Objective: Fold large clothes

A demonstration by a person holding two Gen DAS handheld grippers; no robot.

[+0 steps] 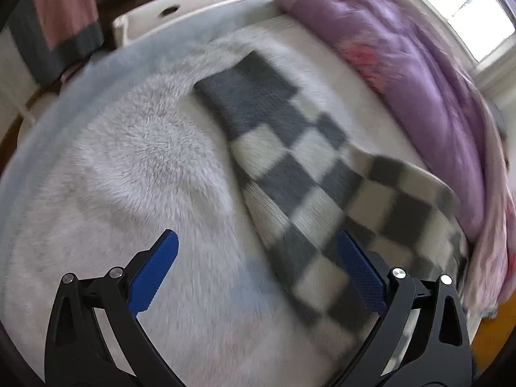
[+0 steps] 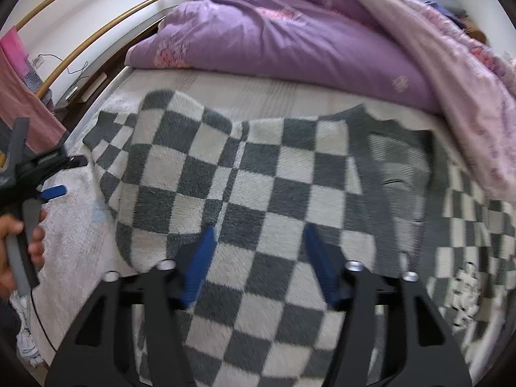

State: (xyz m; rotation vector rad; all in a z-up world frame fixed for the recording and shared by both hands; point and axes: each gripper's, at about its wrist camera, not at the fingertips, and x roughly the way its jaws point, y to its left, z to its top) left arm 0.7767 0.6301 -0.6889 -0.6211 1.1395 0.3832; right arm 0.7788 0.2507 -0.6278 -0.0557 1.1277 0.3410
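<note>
The checkered garment [image 2: 258,193] lies rumpled on the bed [image 2: 258,90]. Both grippers, left [image 1: 258,248] and right [image 2: 258,242], hover with fingers spread, holding nothing. Best pinch 2 matching edge corners before lifting.

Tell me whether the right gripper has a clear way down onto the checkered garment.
Probably yes. The right gripper is open, hanging directly over the checkered garment, with nothing between its fingers and the fabric. The purple quilt lies beyond, out of the way.
</note>
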